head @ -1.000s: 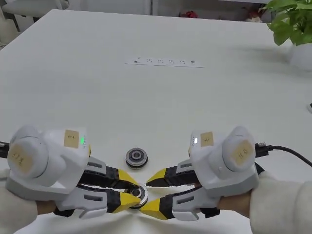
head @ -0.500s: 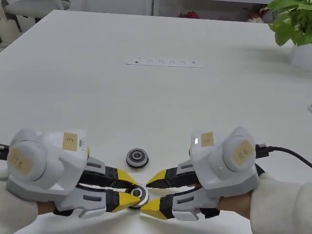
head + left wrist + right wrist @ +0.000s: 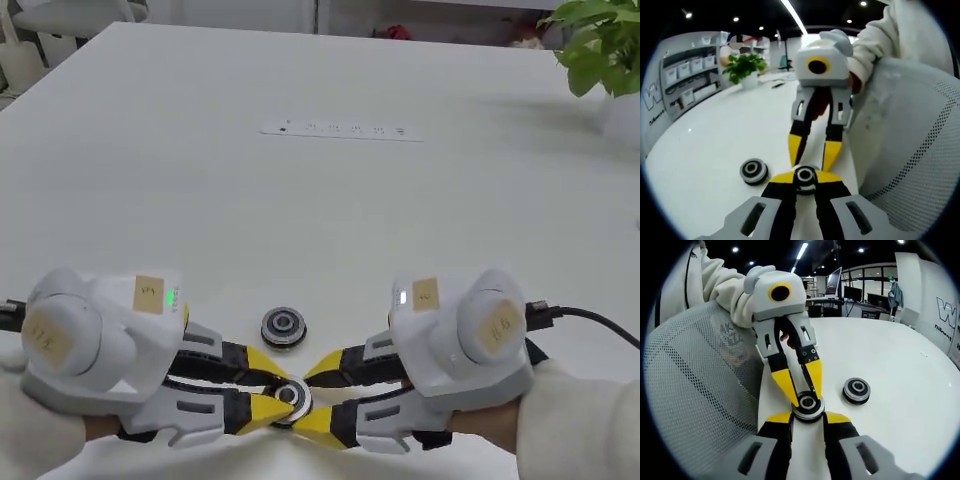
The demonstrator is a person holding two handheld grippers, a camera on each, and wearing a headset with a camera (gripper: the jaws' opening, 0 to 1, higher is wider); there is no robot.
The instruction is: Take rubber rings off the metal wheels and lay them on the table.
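White table (image 3: 330, 200), both hands low at its near edge, tools pointing nose to nose. Left tool (image 3: 265, 390) is pinched onto a metal wheel (image 3: 290, 395). Right tool (image 3: 312, 396) sits half open straddling that same wheel, can't tell if it's actually gripping. Second wheel (image 3: 283, 326) lies just beyond, untouched.

I read two metal wheels, each a disc of concentric dark and silver bands around a dark hub. Wheel 1 (image 3: 290, 396) sits face up between the claw tips of the left gripper (image 3: 272, 388) and the right gripper (image 3: 305, 400). Wheel 2 (image 3: 283, 326) lies flat on the surface (image 3: 330, 220), just beyond wheel 1 and apart from it.
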